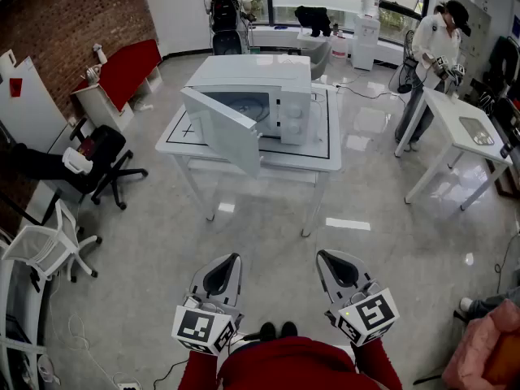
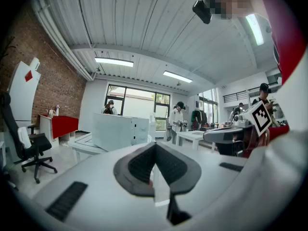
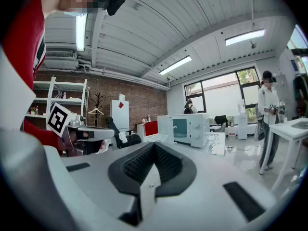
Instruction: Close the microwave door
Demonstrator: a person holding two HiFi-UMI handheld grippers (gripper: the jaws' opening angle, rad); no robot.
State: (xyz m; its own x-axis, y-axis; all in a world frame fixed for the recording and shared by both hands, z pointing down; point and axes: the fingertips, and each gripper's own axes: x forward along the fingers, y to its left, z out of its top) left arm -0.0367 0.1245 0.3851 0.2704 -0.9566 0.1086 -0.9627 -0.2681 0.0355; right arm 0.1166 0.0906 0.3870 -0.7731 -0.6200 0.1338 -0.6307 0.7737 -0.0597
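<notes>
A white microwave (image 1: 268, 92) stands on a white table (image 1: 325, 157) some way ahead of me. Its door (image 1: 221, 130) hangs open, swung out to the left front. The right gripper view shows the microwave (image 3: 190, 129) far off, and in the left gripper view the open door (image 2: 111, 132) hides most of it. My left gripper (image 1: 234, 257) and right gripper (image 1: 322, 254) are held low and close to my body, side by side, far from the table. Both are shut with nothing between their jaws.
A black office chair (image 1: 101, 157) stands left of the table and a white chair (image 1: 49, 246) nearer on the left. A second white table (image 1: 463, 136) is at the right with a person (image 1: 431, 51) beside it. Another person (image 1: 226, 10) stands at the back. Open floor lies between me and the microwave table.
</notes>
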